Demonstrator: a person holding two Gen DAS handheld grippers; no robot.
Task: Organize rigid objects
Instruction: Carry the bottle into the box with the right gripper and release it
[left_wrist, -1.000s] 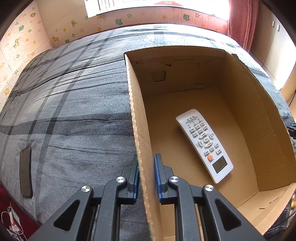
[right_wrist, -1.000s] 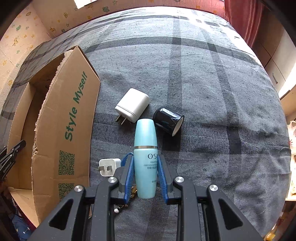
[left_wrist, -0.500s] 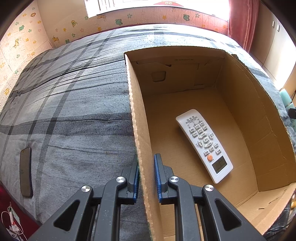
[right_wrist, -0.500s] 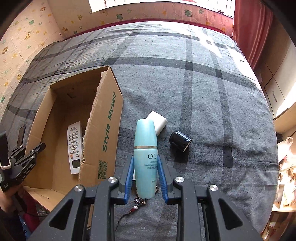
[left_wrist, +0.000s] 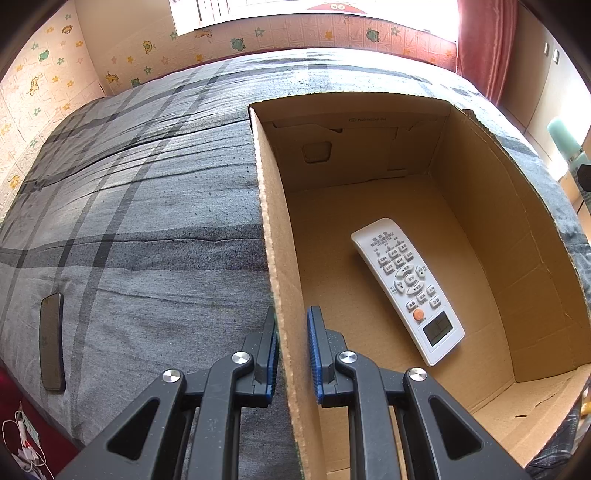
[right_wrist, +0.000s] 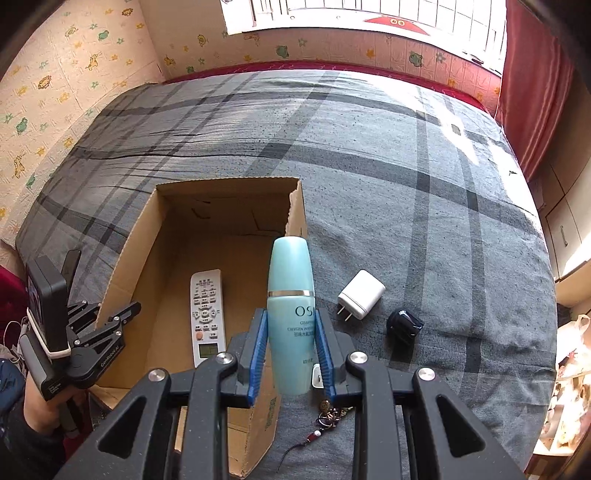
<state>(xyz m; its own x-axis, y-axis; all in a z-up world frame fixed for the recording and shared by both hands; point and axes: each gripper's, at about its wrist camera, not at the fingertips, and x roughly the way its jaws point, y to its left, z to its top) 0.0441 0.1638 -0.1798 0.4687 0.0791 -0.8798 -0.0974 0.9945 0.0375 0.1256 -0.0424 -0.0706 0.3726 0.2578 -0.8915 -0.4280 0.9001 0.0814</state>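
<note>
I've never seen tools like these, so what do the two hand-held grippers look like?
Both match: the right hand-held gripper and the left hand-held gripper have matte black linkage arms with silver pivot bolts and ribbed blue pads. The left one carries a black box banded in white, and white lettering.

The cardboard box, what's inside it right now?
Inside the cardboard box only a white remote control lies face up on the floor. The near corner is hidden by the left gripper.
</note>
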